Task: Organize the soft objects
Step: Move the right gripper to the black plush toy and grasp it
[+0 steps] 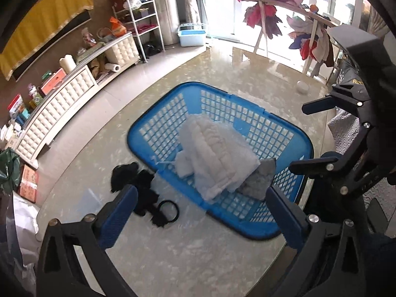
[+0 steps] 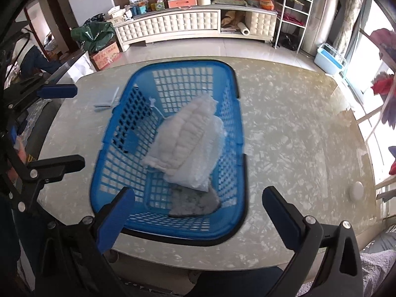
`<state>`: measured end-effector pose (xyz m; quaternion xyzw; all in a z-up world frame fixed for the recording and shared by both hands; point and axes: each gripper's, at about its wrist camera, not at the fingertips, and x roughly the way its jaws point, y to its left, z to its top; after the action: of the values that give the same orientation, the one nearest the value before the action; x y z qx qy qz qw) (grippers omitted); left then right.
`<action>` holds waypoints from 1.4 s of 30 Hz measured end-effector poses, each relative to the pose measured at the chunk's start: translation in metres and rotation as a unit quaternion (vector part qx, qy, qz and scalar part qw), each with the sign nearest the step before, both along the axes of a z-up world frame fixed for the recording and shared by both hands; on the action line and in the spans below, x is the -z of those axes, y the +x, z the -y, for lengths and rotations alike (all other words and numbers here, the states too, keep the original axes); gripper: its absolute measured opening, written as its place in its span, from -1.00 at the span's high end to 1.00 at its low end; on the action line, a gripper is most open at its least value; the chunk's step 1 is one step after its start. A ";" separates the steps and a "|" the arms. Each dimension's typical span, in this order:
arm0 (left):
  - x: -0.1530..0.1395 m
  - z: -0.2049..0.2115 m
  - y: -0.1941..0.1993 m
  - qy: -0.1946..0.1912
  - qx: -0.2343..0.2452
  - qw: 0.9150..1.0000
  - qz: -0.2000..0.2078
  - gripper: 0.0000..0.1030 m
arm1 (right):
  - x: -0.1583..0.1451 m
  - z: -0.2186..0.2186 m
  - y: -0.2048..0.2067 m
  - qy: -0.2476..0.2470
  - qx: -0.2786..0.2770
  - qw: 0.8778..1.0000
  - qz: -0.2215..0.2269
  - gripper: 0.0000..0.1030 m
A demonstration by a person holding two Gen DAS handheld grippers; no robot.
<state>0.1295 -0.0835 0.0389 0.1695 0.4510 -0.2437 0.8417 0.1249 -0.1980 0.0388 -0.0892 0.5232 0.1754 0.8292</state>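
Observation:
A blue plastic basket [image 1: 284,133] [image 2: 230,113] stands on the marbled table. In it lies a white quilted cloth [image 1: 217,148] [image 2: 190,143], partly covering a grey cloth [image 1: 259,180] [image 2: 195,203]. A black fabric piece with a ring [image 1: 146,190] lies on the table just left of the basket. My left gripper [image 1: 200,195] hovers open above the basket's near corner, nothing between its fingers. My right gripper [image 2: 198,195] is open too, above the basket's near edge, holding nothing. Each gripper shows at the edge of the other's view.
A light blue folded cloth [image 2: 106,99] lies on the table beyond the basket's left side. A small white round object [image 2: 356,190] [image 1: 303,86] sits near the table's window edge. A drying rack with clothes [image 1: 262,12] stands by the window, and a white sideboard [image 2: 173,24] lines the wall.

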 end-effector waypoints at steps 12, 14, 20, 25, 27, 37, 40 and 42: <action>0.000 -0.076 -0.034 -0.021 -0.063 0.998 0.008 -0.99 | -0.010 -0.063 -0.013 -0.011 -0.038 0.999 0.031 -1.00; 0.004 -0.089 -0.038 -0.019 -0.074 0.997 0.007 -0.99 | -0.009 -0.077 -0.013 -0.008 -0.047 0.998 0.032 -1.00; 0.015 -0.129 -0.048 -0.024 -0.113 0.993 -0.002 -0.99 | -0.002 -0.119 -0.013 -0.008 -0.087 0.996 0.036 -1.00; 0.024 -0.157 -0.052 -0.025 -0.135 0.990 -0.009 -0.99 | 0.008 -0.158 -0.011 -0.019 -0.116 0.992 0.038 -1.00; 0.029 -0.165 -0.053 -0.018 -0.144 0.989 -0.010 -0.99 | 0.011 -0.171 -0.010 -0.019 -0.127 0.991 0.038 -0.99; 0.049 -0.210 -0.042 -0.038 -0.180 0.983 -0.020 -0.99 | 0.032 -0.218 0.015 -0.013 -0.149 0.989 0.014 -0.95; 0.058 -0.223 -0.030 -0.048 -0.200 0.978 -0.027 -0.99 | 0.040 -0.230 0.026 -0.019 -0.145 0.989 0.009 -0.85; 0.064 -0.230 -0.020 -0.051 -0.214 0.975 -0.032 -0.99 | 0.048 -0.236 0.034 -0.022 -0.138 0.990 0.002 -0.85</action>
<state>0.1091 0.1470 -0.0254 0.0175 0.4904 -0.0857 0.8671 0.1589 0.0384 -0.0089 -0.1790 0.5079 0.2768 0.7958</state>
